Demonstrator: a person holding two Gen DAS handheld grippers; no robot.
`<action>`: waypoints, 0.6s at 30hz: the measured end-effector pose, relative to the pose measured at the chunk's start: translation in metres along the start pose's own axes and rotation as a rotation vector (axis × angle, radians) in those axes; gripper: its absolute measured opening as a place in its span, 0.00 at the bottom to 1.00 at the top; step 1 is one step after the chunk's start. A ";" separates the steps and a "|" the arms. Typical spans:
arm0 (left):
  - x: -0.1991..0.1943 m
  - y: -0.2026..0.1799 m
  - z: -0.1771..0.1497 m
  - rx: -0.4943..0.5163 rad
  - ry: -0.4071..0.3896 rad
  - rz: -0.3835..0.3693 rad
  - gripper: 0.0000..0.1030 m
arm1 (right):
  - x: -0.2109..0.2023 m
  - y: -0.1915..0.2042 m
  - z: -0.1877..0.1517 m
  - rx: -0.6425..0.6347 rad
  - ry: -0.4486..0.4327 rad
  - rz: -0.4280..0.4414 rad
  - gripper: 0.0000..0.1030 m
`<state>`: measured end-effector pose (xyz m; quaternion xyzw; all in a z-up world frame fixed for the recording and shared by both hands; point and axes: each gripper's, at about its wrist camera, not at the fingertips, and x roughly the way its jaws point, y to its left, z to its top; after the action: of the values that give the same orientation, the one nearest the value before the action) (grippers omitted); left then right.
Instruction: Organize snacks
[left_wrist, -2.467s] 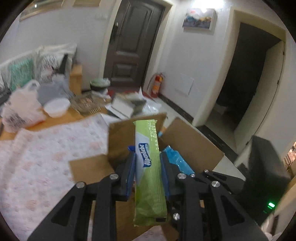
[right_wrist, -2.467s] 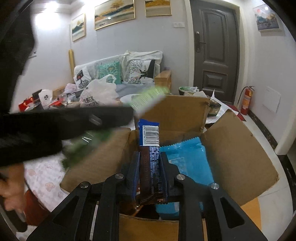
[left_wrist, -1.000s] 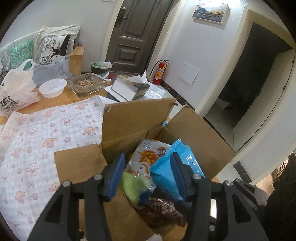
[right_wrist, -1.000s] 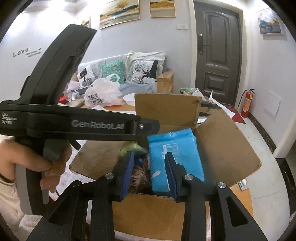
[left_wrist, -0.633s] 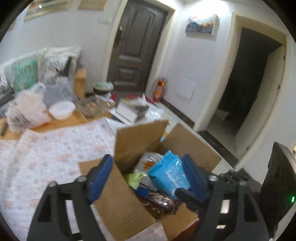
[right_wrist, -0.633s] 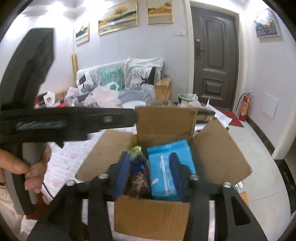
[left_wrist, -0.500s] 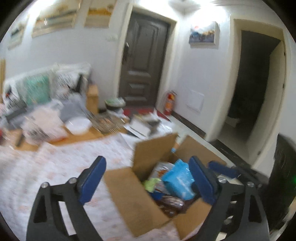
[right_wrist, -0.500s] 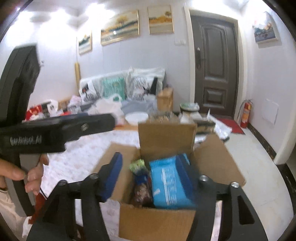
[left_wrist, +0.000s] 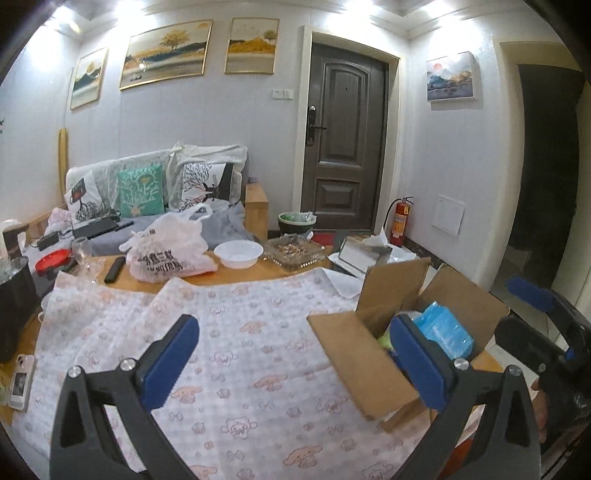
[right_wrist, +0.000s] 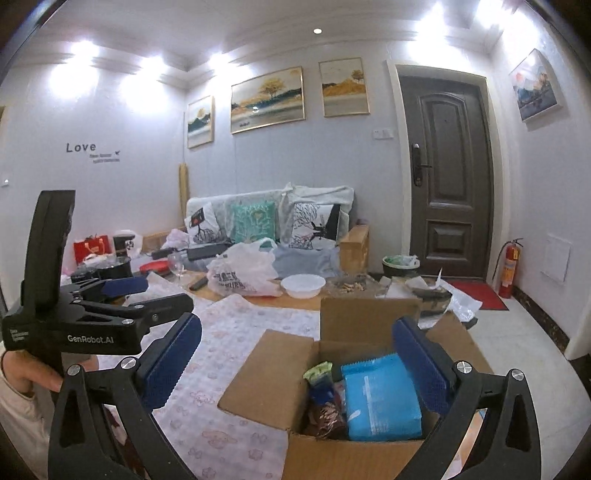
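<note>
An open cardboard box (right_wrist: 273, 384) stands on the table's right end, also in the left wrist view (left_wrist: 354, 354). It holds a blue packet (right_wrist: 380, 398), a green packet (right_wrist: 318, 370) and a dark brown packet (right_wrist: 327, 415). The blue packet (left_wrist: 443, 330) shows in the left wrist view too. My left gripper (left_wrist: 295, 358) is wide open and empty, raised above the patterned cloth (left_wrist: 240, 332) left of the box. My right gripper (right_wrist: 295, 362) is wide open and empty, above and in front of the box.
A white plastic bag (left_wrist: 166, 254), a white bowl (left_wrist: 238, 253), a glass ashtray (left_wrist: 293, 249) and a tissue box (left_wrist: 364, 254) sit at the table's far side. A phone (left_wrist: 22, 380) lies at the left edge. A sofa and door stand behind.
Both grippers let go of their packets into the box, opened wide and pulled back and up. The left gripper swung left over the cloth.
</note>
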<state>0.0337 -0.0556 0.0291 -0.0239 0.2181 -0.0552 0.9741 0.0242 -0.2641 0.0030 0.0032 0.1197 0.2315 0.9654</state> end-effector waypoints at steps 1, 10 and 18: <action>0.000 0.002 -0.002 -0.002 0.003 -0.003 0.99 | 0.001 0.001 -0.001 0.004 0.005 0.003 1.00; 0.002 0.003 -0.006 -0.003 0.005 -0.011 0.99 | 0.006 0.000 -0.002 0.012 0.014 -0.003 1.00; 0.000 0.000 -0.008 0.003 0.001 -0.021 0.99 | 0.005 -0.001 -0.003 0.017 0.016 -0.006 1.00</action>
<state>0.0307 -0.0562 0.0222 -0.0246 0.2184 -0.0657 0.9733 0.0284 -0.2623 -0.0015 0.0094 0.1295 0.2277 0.9650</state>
